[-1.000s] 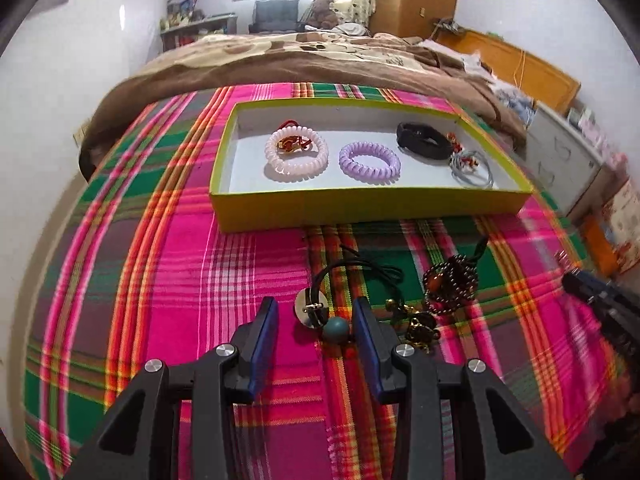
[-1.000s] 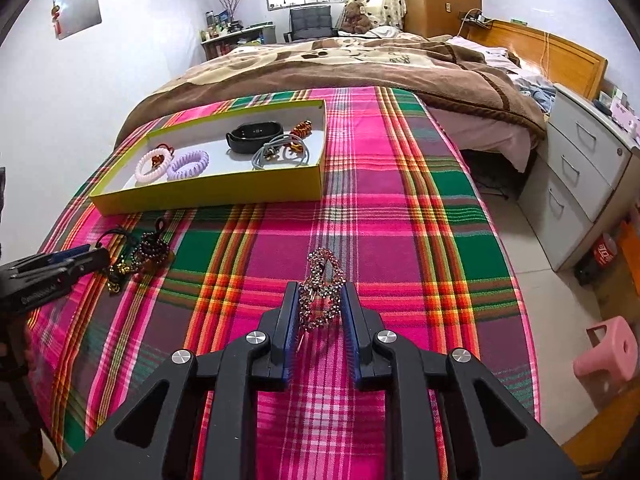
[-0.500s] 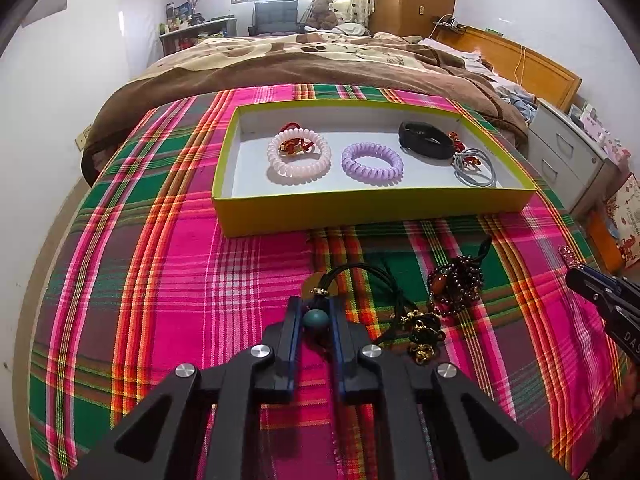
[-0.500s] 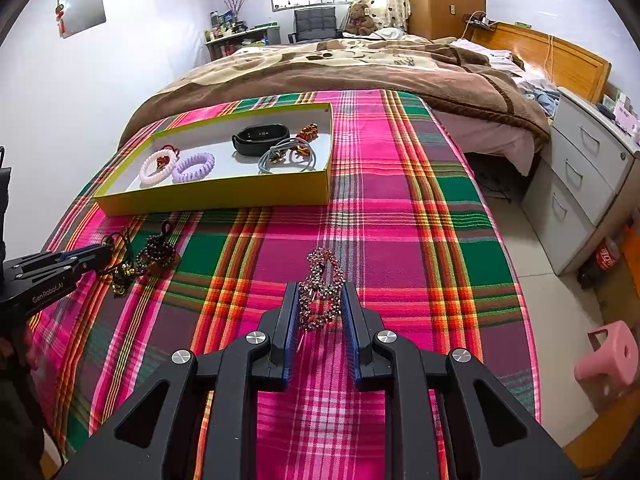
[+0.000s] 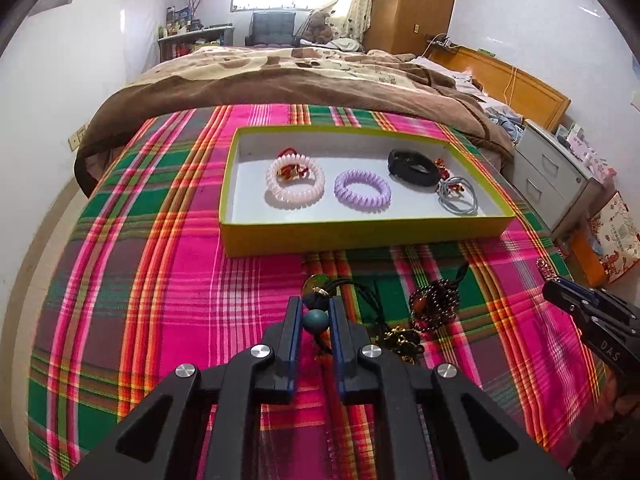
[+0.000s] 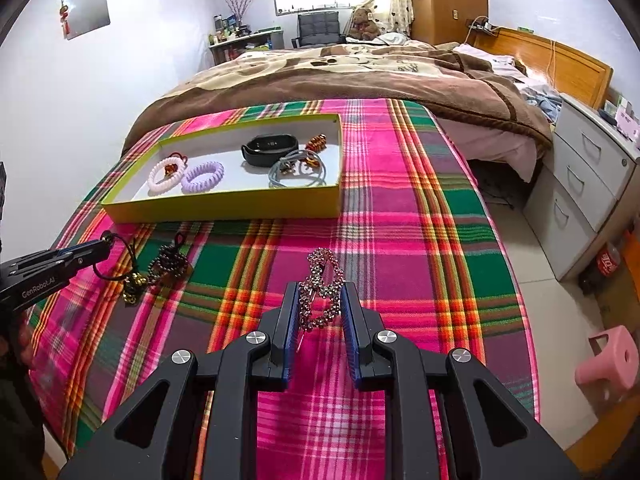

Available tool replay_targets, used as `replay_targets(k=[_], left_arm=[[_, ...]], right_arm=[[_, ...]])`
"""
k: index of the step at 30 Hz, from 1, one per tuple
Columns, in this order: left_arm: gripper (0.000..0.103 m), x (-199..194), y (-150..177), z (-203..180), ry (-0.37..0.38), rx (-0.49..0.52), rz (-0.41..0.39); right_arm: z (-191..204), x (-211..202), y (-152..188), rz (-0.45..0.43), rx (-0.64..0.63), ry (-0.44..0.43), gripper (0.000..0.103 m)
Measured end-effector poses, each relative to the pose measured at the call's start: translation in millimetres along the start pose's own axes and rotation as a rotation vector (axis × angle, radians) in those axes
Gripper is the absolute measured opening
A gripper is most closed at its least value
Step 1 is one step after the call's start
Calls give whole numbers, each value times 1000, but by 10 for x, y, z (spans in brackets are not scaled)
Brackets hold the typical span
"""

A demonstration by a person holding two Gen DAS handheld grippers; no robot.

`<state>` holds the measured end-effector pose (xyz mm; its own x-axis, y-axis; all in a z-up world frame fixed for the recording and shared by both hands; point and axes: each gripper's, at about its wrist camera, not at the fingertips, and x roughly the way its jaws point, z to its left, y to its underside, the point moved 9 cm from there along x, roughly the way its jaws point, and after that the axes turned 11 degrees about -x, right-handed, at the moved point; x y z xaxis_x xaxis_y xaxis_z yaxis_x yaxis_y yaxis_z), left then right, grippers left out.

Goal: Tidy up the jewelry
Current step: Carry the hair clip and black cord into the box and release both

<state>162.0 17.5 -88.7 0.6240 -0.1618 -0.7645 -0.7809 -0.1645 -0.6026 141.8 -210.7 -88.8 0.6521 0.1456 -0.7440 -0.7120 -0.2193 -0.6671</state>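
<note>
On the plaid bedspread (image 5: 160,280) before the yellow tray (image 5: 360,234), the left tool (image 5: 314,312) is clamped on the cord necklace's teal bead (image 5: 315,319), the right tool (image 6: 320,300) pinching the rhinestone clip (image 6: 322,280); lift slowly so the cord clears the neighbouring beads.

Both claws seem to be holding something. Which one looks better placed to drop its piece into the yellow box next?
Probably the left claw: shut on the teal-bead cord, it faces the yellow box just ahead. The right claw, gripping the sparkly clip, sits off to the side.
</note>
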Motion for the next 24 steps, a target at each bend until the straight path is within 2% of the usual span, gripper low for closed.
replay_targets(k=[10, 21, 24], left_arm=[[13, -177, -238, 2, 22, -16, -44], [13, -138, -674, 4, 50, -34, -73], [13, -58, -813, 28, -2, -11, -96]], right_arm=[[66, -83, -230, -45, -18, -14, 21], [286, 78, -708, -74, -73, -41, 21], [342, 181, -840, -74, -88, -46, 21]])
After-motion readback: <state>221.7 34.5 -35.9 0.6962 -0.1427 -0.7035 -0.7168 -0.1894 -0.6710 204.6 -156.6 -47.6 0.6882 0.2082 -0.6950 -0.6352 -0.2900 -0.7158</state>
